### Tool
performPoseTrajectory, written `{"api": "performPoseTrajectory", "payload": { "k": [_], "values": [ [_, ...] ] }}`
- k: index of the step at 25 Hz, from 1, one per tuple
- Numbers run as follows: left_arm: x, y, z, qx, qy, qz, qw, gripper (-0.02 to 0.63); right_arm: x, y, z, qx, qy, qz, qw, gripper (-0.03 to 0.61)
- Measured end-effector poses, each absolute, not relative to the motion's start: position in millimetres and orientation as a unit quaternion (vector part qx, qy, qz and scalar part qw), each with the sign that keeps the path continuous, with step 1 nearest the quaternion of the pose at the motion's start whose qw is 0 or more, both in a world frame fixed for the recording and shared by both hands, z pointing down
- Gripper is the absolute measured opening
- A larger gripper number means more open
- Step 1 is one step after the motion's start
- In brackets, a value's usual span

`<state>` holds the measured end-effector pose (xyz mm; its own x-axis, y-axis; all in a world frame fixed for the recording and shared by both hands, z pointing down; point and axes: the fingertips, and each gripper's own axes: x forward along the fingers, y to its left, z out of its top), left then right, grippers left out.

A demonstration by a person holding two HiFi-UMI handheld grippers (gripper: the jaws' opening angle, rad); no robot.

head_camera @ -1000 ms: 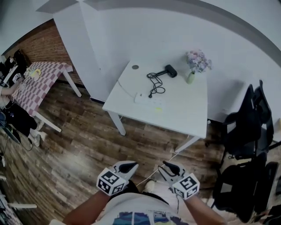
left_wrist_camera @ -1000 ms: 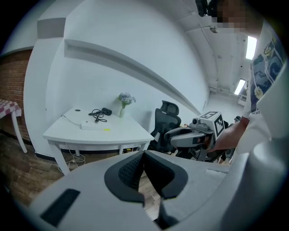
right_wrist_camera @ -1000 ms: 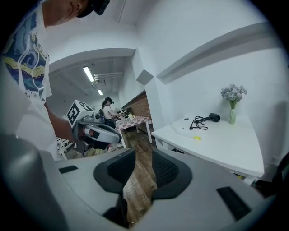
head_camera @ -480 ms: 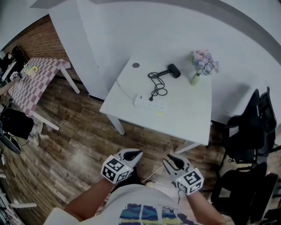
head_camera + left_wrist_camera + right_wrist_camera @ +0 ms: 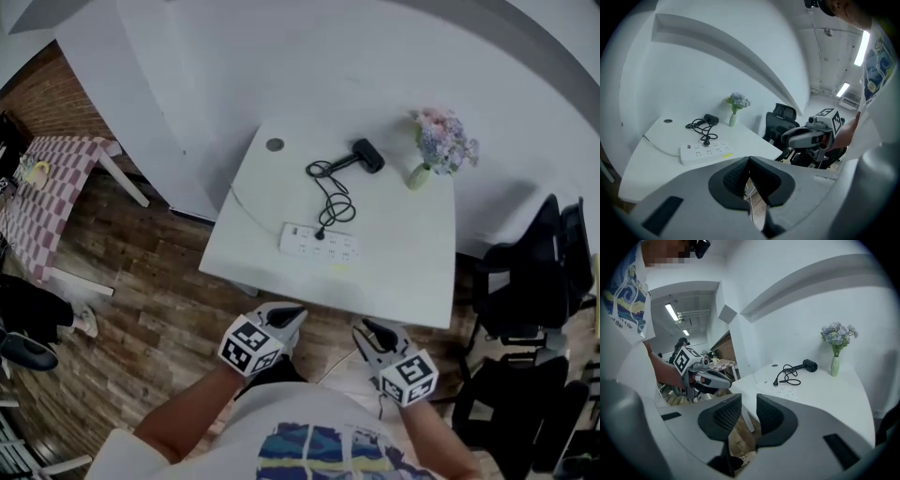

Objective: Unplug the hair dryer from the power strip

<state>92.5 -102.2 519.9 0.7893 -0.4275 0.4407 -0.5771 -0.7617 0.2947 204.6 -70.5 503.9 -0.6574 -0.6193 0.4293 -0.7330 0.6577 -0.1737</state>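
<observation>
Two grippers (image 5: 289,316) (image 5: 371,328), one hair dryer (image 5: 366,155).

In front of me stood a white table (image 5: 412,253) on a wooden floor (image 5: 141,300). A small vase (image 5: 418,175) of pale flowers (image 5: 446,142) stood near its far right corner. Black office chairs (image 5: 525,281) were at its right, and a checkered table (image 5: 56,187) well apart at the left, by a brick wall (image 5: 84,84).

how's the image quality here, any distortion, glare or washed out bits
Head view: strong fisheye, the straight edges of the white table bow and colours look dim. Left gripper view: black vignette in the corners, ceiling lights blow out. Right gripper view: the power strip nearly vanishes against the white tabletop.
</observation>
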Motion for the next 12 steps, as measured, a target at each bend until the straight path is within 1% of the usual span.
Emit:
{"api": "performPoseTrajectory", "payload": {
  "k": [12],
  "values": [
    [64, -211, 566, 0.924, -0.241, 0.212, 0.207, 0.003, 166, -177, 534, 0.404, -0.875, 0.190, 0.187, 0.100]
  ]
}}
